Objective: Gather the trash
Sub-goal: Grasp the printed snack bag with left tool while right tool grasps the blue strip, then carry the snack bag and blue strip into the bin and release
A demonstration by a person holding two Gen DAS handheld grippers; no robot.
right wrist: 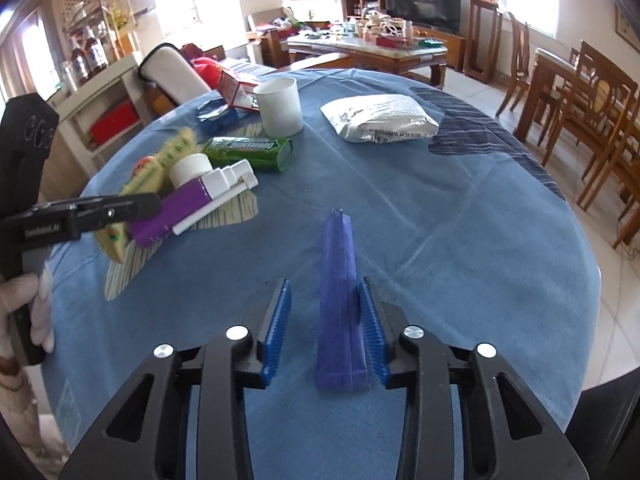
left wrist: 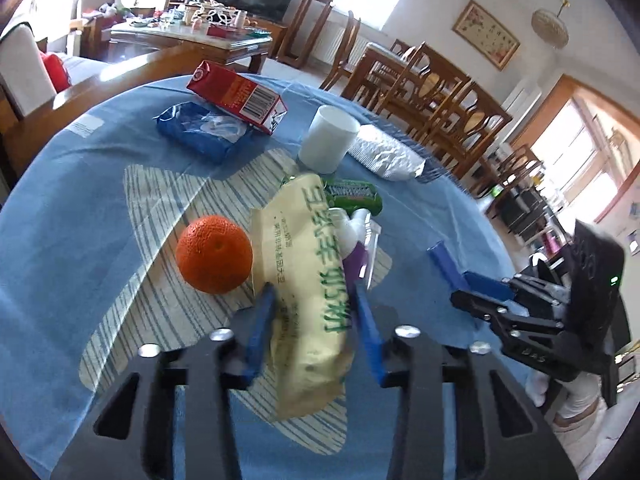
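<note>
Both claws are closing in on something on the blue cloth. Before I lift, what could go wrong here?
1. The left claw straddles the yellow wrapper, which leans against the purple spray bottle and sits beside the orange; lifting may drag the bottle or nudge the orange into rolling.
2. In the right claw, the blue wrapper touches only one pad, so the grip may be off-centre and slip.

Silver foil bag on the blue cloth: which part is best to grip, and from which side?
Probably the flat crimped end of the silver foil bag, the end nearest the white cup. The bag lies flat and its middle is puffed, likely too wide and slippery; the seam is thin. Come low over the bare tablecloth in front, one finger under the seam.
</note>
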